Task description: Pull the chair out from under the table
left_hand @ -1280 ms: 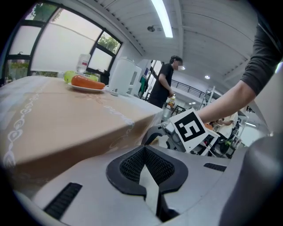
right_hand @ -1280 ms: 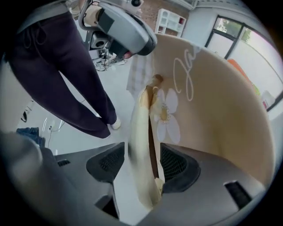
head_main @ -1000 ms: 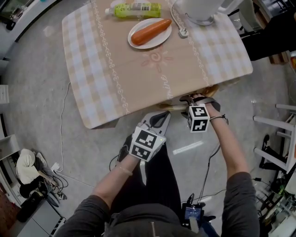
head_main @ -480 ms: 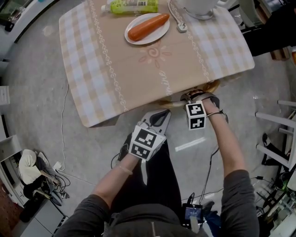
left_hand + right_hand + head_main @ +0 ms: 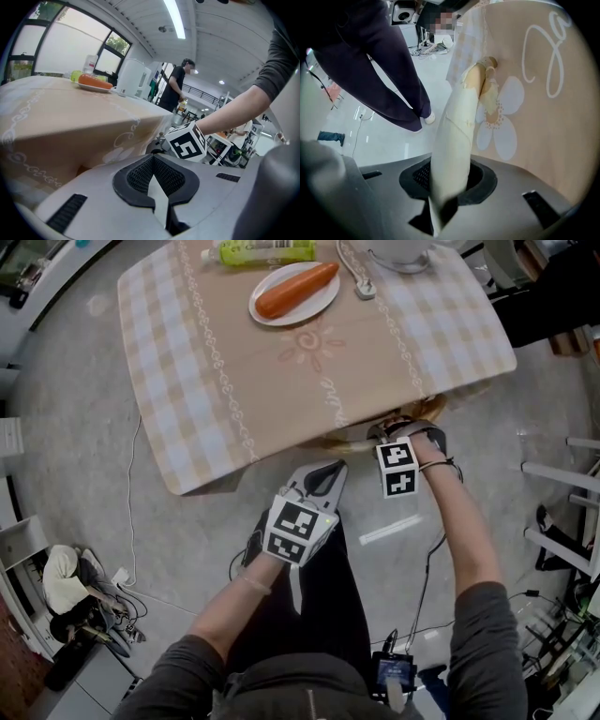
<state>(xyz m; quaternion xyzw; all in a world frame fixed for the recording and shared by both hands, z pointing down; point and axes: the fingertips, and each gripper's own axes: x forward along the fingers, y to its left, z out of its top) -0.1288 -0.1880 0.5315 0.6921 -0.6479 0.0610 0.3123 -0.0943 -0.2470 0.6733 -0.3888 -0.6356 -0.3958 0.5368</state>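
Low at the head view's centre, the left tool (image 5: 325, 476) is held idle, jaws together and empty. Just right of it, the right tool (image 5: 396, 430) is pointed straight down; its jaws have just been closing and are clamped across the top rail of the chair (image 5: 457, 131), which runs along the worktop (image 5: 187, 381) edge. The pull is judged to lie toward the frame's bottom.

tablecloth (image 5: 225, 362) beige, white checks; carrot (image 5: 296, 290) orange; plate (image 5: 307, 316) white; chair (image 5: 454, 136) cream.
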